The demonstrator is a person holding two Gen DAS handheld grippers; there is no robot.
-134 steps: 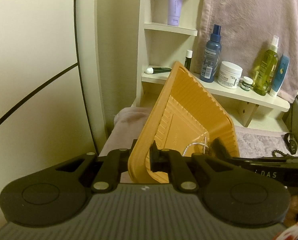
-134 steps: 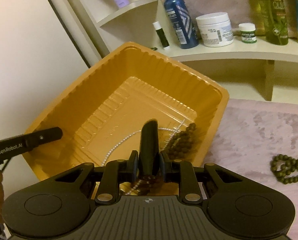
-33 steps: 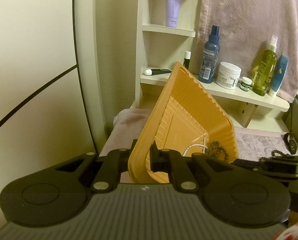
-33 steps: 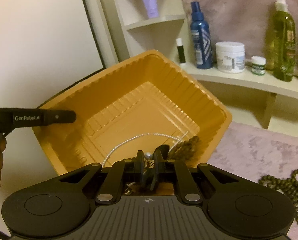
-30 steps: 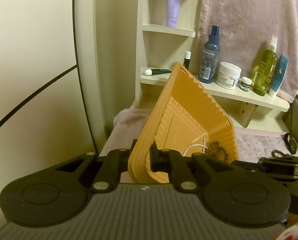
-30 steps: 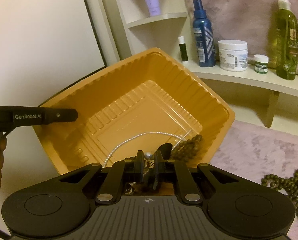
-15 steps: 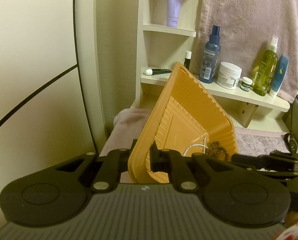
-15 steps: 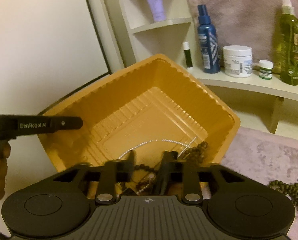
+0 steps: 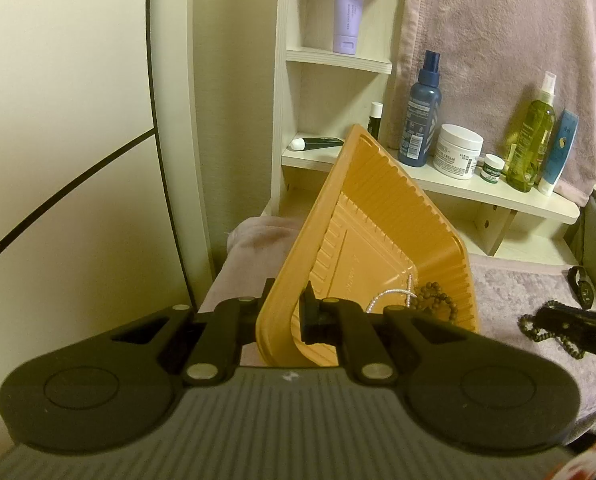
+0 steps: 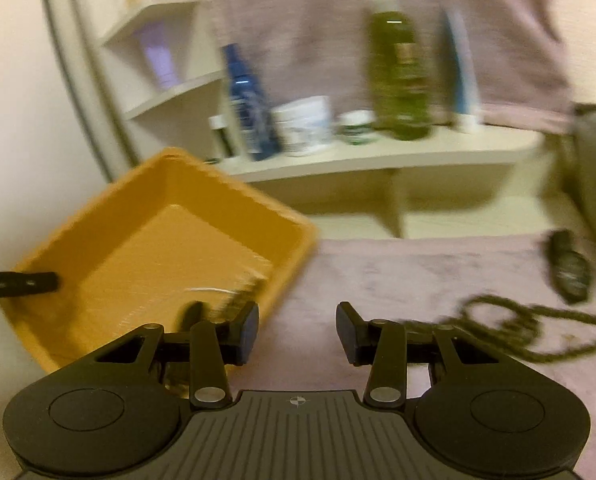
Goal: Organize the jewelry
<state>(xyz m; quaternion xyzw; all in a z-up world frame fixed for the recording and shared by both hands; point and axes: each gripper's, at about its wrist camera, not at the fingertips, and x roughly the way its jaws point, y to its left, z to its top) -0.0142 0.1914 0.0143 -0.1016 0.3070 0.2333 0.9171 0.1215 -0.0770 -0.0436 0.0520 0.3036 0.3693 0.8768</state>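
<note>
My left gripper (image 9: 288,312) is shut on the rim of an orange plastic tray (image 9: 381,240) and holds it tilted up. A pearl chain (image 9: 389,292) and a brown bead bracelet (image 9: 437,298) lie in the tray's low corner. My right gripper (image 10: 296,330) is open and empty, over the pink cloth just right of the tray (image 10: 146,256). A dark green bead necklace (image 10: 533,330) lies on the cloth to its right, and also shows in the left wrist view (image 9: 537,330). The right wrist view is motion-blurred.
A white shelf (image 9: 477,196) behind holds a blue spray bottle (image 9: 421,120), a white cream jar (image 9: 455,152), a green bottle (image 9: 531,148) and tubes. A dark watch (image 10: 569,268) lies on the cloth far right. A wall is at the left.
My right gripper has opened, let go of the jewelry into the tray, and swung right toward the green bead necklace. The left gripper and tray have not moved.
</note>
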